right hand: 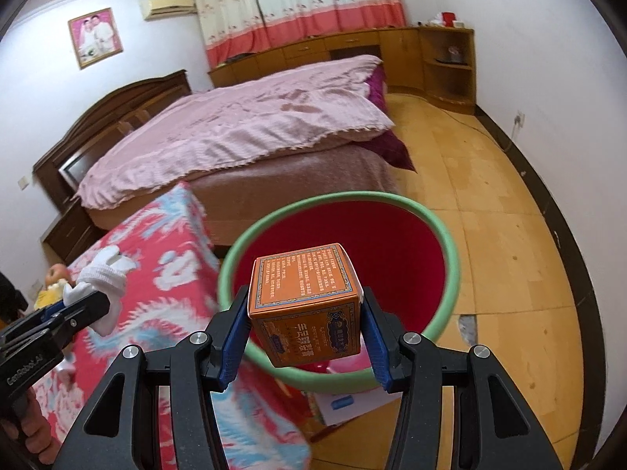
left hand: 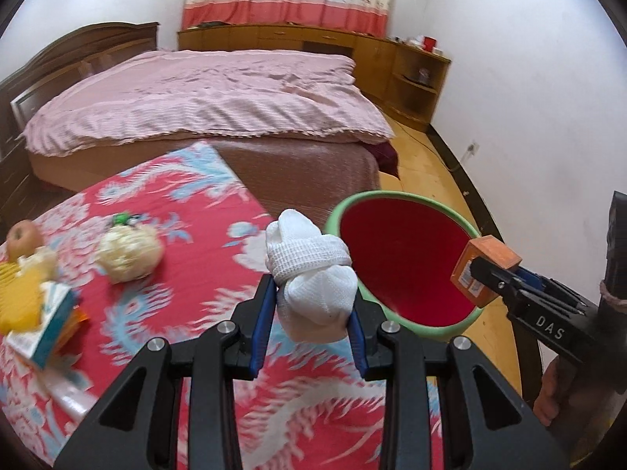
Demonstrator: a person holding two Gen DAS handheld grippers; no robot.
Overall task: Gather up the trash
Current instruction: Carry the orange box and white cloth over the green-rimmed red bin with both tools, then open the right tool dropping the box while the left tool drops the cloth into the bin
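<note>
With the left gripper (left hand: 313, 309) clamped on a soft, knotted white knit cloth bundle (left hand: 313, 274) near the round green-rimmed, red-lined bin (right hand: 446, 235) and the right gripper (right hand: 305, 325) gripping a stiff orange printed cardboard cube box (right hand: 305, 301) over its mouth, both seem ready for dropping, which calls for releasing above the opening.

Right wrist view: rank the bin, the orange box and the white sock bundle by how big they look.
1. Green bin.
2. Orange box, inflated by nearness to the lens.
3. White sock bundle, partly hidden.
</note>
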